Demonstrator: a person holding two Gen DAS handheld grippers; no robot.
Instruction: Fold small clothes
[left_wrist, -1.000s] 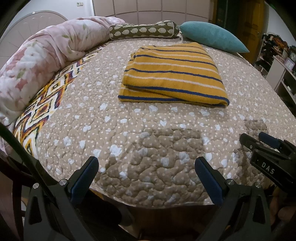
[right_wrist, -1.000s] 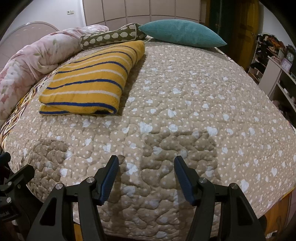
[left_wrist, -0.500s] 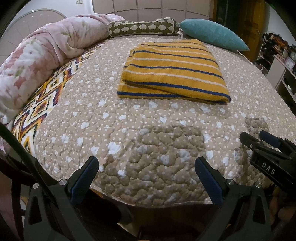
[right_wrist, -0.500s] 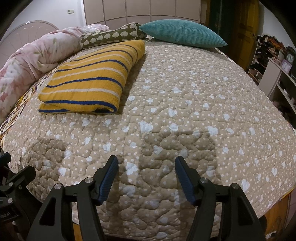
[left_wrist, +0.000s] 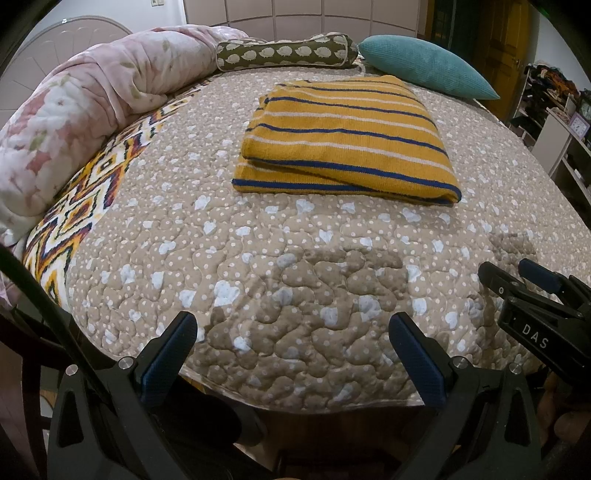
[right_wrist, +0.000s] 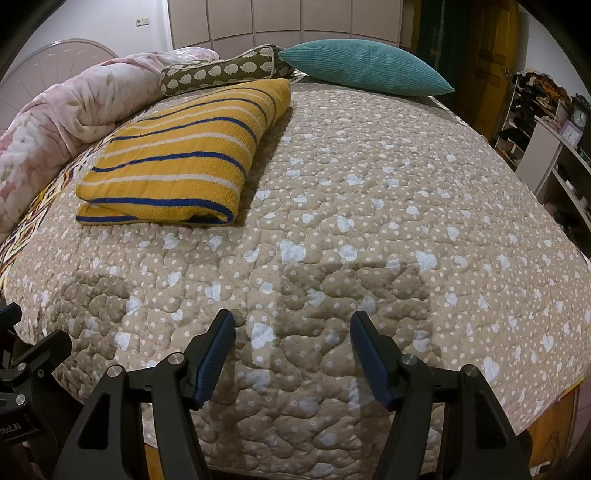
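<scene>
Beyond both grippers, a folded striped garment (left_wrist: 347, 147) lies on the quilted bedspread (left_wrist: 280, 266).
Left gripper (left_wrist: 293, 352) gapes wide and empty; right gripper (right_wrist: 291, 352) likewise parted, garment ahead to its left.

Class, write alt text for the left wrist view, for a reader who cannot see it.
A folded yellow striped garment lies on a beige quilted bed, with a teal pillow and a patterned bolster behind it. The open, empty left gripper hovers near the bed's front edge, the right gripper beside it.
</scene>
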